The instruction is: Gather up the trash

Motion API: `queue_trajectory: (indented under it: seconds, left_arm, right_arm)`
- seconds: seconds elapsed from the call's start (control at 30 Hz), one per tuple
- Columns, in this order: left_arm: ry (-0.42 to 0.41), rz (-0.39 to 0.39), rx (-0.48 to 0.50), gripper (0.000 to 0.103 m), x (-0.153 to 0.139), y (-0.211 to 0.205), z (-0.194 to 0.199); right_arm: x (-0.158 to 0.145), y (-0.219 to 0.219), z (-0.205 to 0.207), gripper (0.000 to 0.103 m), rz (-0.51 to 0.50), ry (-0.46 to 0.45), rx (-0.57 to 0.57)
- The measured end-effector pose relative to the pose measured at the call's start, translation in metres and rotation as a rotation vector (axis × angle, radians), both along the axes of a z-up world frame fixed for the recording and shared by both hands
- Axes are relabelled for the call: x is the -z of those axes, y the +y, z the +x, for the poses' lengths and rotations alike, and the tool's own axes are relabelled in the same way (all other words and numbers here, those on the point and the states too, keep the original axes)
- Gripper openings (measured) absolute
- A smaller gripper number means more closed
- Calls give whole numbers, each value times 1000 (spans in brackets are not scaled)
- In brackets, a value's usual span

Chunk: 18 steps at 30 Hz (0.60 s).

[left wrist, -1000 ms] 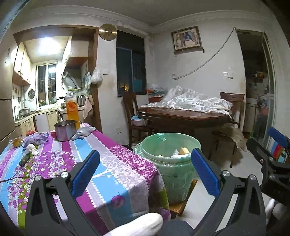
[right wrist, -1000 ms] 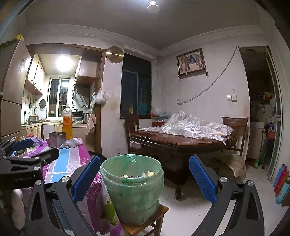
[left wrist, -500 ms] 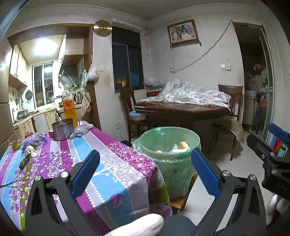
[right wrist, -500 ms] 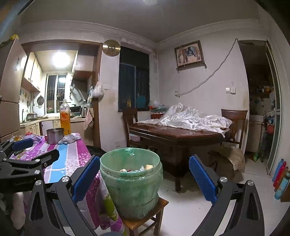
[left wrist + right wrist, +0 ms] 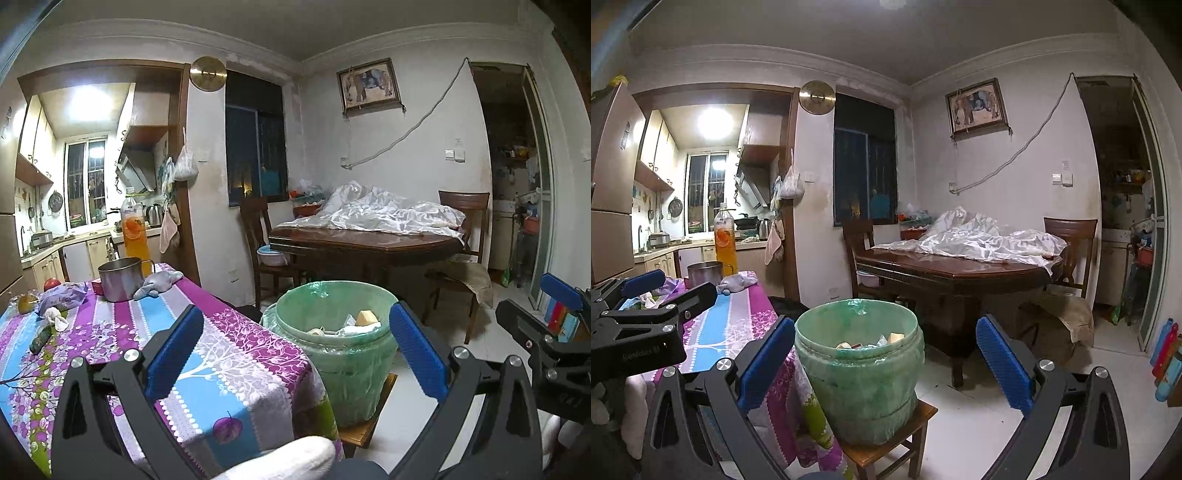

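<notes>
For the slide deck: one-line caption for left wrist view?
Open left gripper faces green lined trash bin beside the patterned tablecloth.

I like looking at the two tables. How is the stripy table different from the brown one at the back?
The stripy table wears a purple, blue and white cloth; the brown table shows bare dark wood at its edge. The stripy table holds a metal pot and an orange drink bottle; the brown table is heaped with crumpled clear plastic sheeting. The green trash bucket stands beside the stripy table; chairs stand at the brown one. Both have things on top.
</notes>
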<state>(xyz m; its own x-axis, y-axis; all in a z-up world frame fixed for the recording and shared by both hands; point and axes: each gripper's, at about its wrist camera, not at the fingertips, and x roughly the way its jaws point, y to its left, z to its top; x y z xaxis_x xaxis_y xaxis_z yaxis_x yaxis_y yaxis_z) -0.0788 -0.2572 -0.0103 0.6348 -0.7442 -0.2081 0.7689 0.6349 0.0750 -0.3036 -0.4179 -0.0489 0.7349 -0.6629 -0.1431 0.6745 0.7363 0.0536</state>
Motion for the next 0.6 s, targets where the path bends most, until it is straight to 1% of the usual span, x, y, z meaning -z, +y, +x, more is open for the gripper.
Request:
queue_trajectory:
  seconds: [0.17,0.27,0.37,0.6]
  left_arm:
    - [10,6,4,97,1,-2,1]
    - [34,21,27,97,3,-4,3]
    - [24,32,30,97,4,-6,2]
    - [59,51,35,97,8,-11,6]
  right_arm:
    - [1,0,2,98,7,5,-5]
    - [1,0,3,98,6,3,-4]
    - [2,0,3,98,3,1,1]
    - [4,-1,4,98,4,-5,9]
